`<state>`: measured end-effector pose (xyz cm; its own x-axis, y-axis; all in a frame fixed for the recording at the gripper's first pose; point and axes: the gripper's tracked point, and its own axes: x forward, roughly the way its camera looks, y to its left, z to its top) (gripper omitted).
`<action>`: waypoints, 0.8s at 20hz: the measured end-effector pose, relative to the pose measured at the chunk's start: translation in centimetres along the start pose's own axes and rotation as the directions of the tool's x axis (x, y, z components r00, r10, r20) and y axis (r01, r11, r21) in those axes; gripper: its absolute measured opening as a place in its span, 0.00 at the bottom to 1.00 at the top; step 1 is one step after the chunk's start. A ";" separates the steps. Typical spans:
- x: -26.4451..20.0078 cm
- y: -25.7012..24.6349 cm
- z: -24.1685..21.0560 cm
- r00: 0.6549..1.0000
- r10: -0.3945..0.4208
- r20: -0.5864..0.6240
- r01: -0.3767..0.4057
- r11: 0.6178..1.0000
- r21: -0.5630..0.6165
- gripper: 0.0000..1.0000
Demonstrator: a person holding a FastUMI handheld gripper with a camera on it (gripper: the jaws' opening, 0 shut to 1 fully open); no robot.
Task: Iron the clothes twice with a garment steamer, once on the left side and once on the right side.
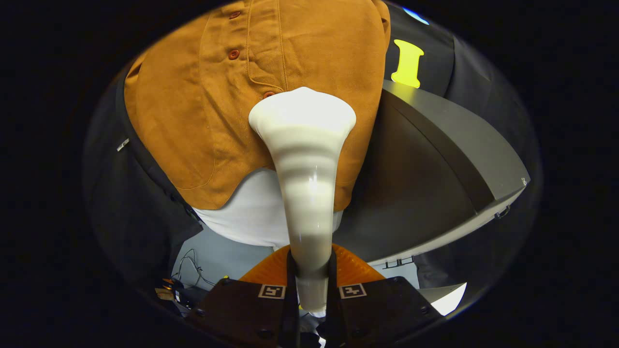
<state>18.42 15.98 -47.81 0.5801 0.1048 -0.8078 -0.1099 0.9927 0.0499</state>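
Tool: the tool [312,270] has both fingers pressed against the narrow handle of the steamer [304,159], pinching it between them.
Steamer: a cream, flared steamer runs from the fingers away to its wide head, which meets the lower front of the shirt [203,106].
Shirt: a brown buttoned shirt hangs just beyond the steamer, over a white undershirt [246,212] showing below its hem.
Right: a dark worktop [435,183] with a grey edge lies beside the shirt.
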 end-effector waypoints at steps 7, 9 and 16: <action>-6.0 1.8 4.3 0.986 0.042 0.160 -0.039 0.999 -0.024 0.25; -7.8 3.1 6.3 0.976 0.060 0.208 -0.054 0.998 -0.037 0.25; -14.0 9.7 12.8 0.927 0.118 0.357 -0.090 0.991 -0.096 0.25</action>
<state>19.52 24.92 -28.51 0.8127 0.2359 -0.5328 -0.2385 0.9689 0.0652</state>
